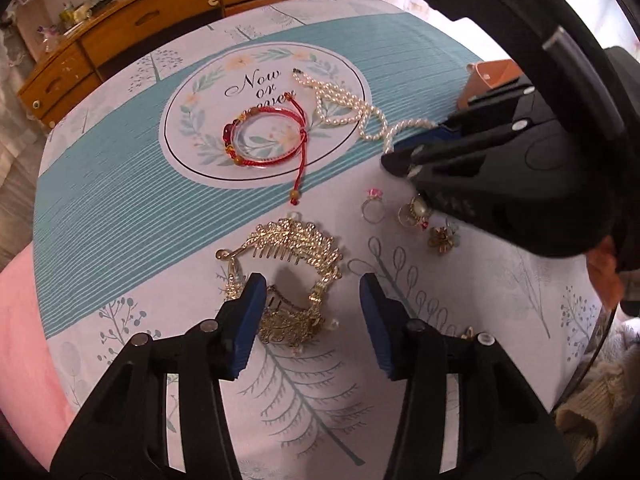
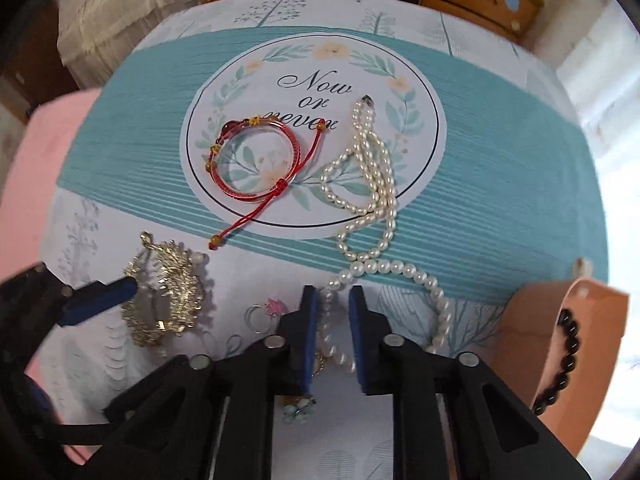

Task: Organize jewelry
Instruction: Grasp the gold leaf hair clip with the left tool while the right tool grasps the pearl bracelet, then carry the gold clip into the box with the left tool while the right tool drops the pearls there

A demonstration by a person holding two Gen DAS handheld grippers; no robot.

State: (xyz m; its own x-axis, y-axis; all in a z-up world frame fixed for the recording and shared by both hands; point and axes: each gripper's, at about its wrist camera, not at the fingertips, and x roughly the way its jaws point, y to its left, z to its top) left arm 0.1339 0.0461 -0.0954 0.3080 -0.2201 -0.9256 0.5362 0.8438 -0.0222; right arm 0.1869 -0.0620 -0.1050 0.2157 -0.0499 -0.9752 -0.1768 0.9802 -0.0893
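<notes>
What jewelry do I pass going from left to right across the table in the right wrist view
Gold leaf hair comb → red cord bracelet → white pearl necklace → black bead bracelet inside the orange box.

The left hand-held gripper [image 1: 312,320] sits at the bottom of the frame, its blue pads on either side of a gold hair comb [image 1: 288,276] on the tabletop [image 1: 120,200]. At the right, the other hand-held gripper [image 1: 394,162] seems to pinch a pearl necklace [image 1: 352,112]. A red bracelet [image 1: 260,140] lies in the middle. Small rings [image 1: 374,210] lie nearby.
</notes>
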